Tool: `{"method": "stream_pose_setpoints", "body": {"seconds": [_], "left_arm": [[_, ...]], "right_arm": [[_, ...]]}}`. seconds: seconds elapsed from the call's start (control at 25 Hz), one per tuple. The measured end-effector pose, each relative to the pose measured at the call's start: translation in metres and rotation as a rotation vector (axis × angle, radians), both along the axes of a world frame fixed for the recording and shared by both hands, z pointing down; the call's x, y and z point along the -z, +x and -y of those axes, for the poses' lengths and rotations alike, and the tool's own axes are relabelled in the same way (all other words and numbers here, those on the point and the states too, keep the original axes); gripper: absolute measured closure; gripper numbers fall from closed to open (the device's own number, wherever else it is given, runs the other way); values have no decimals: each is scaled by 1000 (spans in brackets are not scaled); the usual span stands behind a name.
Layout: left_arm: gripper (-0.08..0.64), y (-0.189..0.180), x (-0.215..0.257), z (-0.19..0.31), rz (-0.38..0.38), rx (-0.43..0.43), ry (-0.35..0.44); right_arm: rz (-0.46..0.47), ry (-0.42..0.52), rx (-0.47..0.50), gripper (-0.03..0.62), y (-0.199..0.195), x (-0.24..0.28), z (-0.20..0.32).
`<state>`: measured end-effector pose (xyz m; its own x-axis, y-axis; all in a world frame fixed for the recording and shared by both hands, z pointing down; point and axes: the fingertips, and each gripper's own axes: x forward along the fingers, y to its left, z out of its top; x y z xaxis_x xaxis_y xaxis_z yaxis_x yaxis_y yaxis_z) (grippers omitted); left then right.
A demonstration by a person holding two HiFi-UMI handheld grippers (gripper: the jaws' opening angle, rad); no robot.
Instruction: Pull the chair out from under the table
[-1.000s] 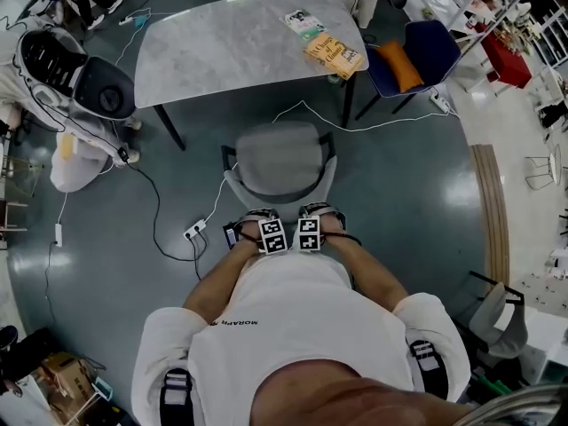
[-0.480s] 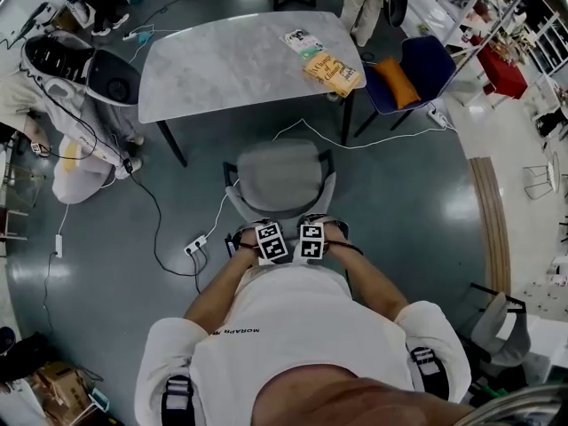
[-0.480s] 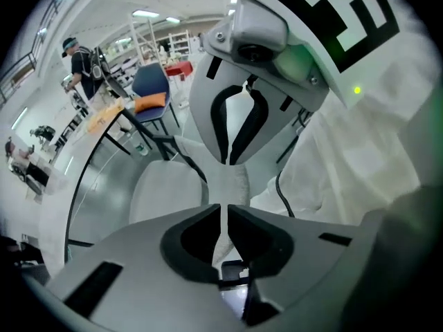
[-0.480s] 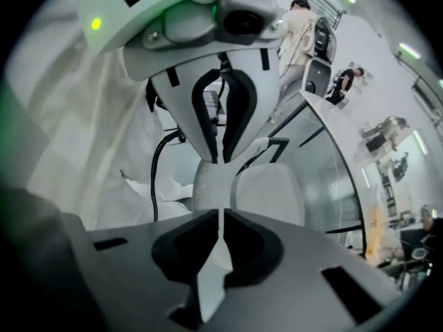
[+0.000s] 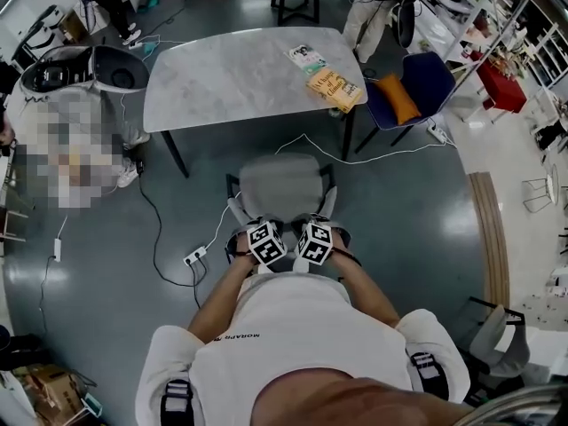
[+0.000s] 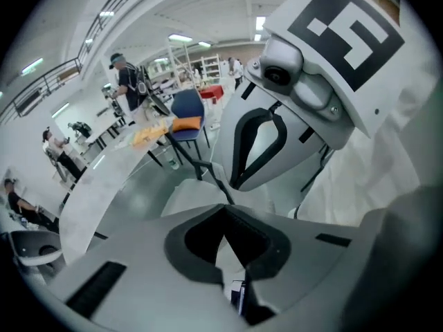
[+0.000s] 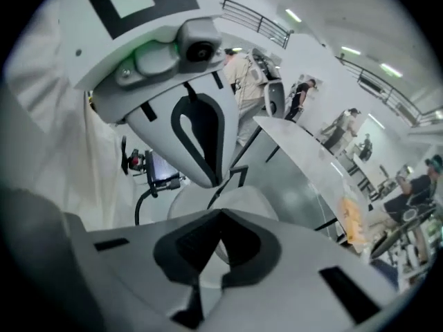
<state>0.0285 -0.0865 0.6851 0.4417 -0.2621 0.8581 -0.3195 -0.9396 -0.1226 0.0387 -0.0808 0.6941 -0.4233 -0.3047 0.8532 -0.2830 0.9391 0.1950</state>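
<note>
The grey chair point(image 5: 282, 183) stands on the floor, out from under the marble-grey table point(image 5: 222, 78), with its backrest toward me. My left gripper point(image 5: 264, 236) and right gripper point(image 5: 313, 234) hang side by side above the backrest, close to my chest. Both are shut with nothing between the jaws. In the left gripper view the closed jaws point(image 6: 225, 241) point down at the chair seat point(image 6: 188, 194), with the right gripper's body point(image 6: 277, 123) beside them. The right gripper view shows its closed jaws point(image 7: 218, 244) over the seat point(image 7: 239, 199).
Books point(image 5: 333, 85) lie on the table's right end. A blue chair with an orange cushion point(image 5: 410, 71) stands to the right. A white cable point(image 5: 373, 160) and a power strip point(image 5: 195, 256) lie on the floor near the chair. People stand at the left and beyond the table.
Both grippers came up off the chair's backrest toward my chest and rolled outward. The chair has stayed in place.
</note>
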Motion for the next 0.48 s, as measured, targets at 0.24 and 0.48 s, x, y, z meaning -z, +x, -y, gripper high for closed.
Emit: {"method": "stream_pose_setpoints", "body": {"seconds": [0.24,0.48], "left_arm": [[557,-10,58,21,-95,116,80],[557,-23,133,53,-194,231,261]], "right_arm": [[186,52,-148,580,-12,56,25],[356,139,-268,580,-13,120,52]]}}
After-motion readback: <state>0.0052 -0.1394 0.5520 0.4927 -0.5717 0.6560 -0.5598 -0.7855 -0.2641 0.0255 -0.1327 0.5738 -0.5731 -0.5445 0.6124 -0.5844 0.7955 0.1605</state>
